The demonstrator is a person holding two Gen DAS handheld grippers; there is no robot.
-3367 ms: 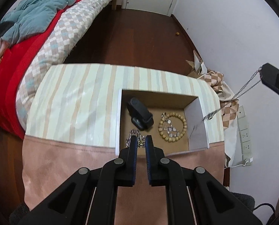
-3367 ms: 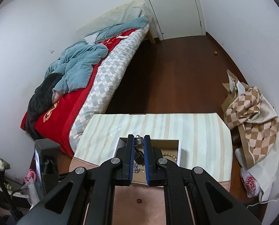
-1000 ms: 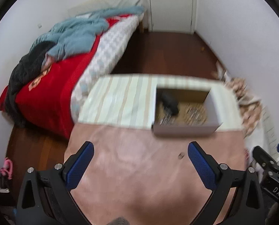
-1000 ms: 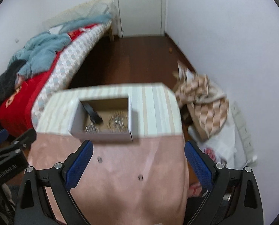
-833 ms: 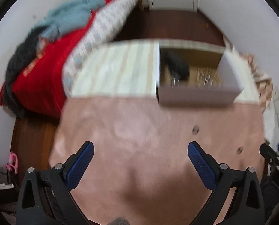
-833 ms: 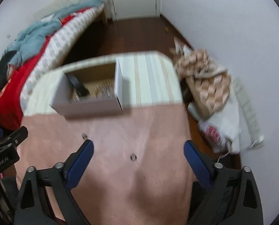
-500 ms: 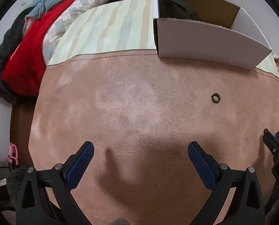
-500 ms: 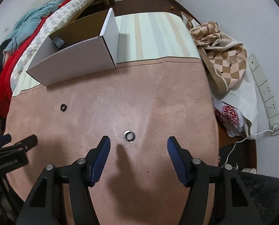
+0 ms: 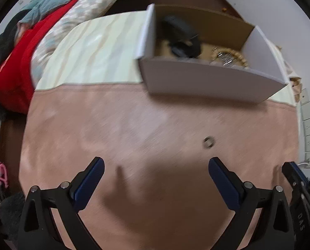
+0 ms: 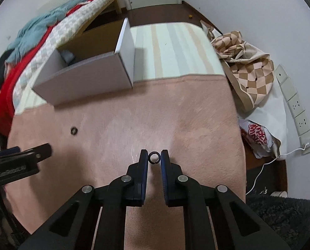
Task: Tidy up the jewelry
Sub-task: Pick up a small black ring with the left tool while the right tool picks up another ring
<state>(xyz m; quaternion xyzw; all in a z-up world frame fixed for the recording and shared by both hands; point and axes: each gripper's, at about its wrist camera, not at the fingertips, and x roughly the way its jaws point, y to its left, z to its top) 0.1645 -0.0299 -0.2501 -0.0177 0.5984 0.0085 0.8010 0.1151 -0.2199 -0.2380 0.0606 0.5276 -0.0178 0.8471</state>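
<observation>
We see a matt, napped pink cloth [image 10: 175, 108] with a suede-like pile beside a smooth striped cloth [image 10: 175, 48]. The box [image 9: 207, 81] looks like cardboard, matt white outside and raw brown within, holding a wooden-looking bead bracelet [image 9: 236, 55]. The small dark ring [image 10: 154, 158] seems metal, with a dull sheen. The right gripper [image 10: 154, 159] is matt black plastic with blue textured pads and shiny metal rivets.

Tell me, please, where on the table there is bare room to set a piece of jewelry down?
The pink mat is bare between the white box and the right gripper, and the striped cloth left of the box is free. The box itself is crowded; one ring lies loose before the left gripper.
</observation>
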